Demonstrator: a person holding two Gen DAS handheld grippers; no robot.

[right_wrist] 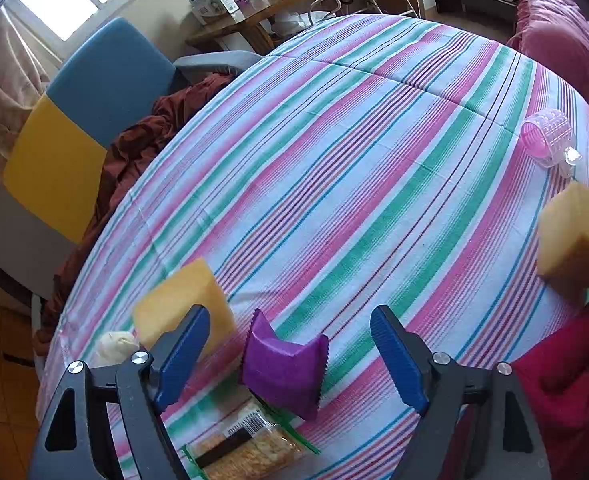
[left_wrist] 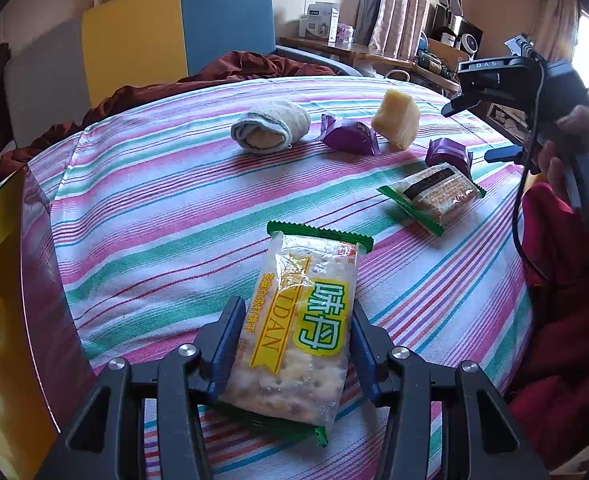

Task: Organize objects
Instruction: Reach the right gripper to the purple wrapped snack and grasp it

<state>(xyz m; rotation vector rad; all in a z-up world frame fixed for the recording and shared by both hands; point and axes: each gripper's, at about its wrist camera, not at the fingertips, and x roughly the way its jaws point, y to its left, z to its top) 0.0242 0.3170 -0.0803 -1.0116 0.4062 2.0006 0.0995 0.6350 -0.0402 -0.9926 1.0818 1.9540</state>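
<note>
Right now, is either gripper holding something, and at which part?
The left gripper holds the cracker packet by its long sides, near the lower end. The right gripper, open above the purple packet, holds nothing.

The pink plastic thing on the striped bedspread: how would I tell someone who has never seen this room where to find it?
Start at the striped bedspread and follow it to the far edge beside the dark pink blanket. There lies a pink hair roller, beyond a yellow sponge. It is the only see-through, ridged tube; its neighbours are solid sponges and wrapped snacks.
</note>
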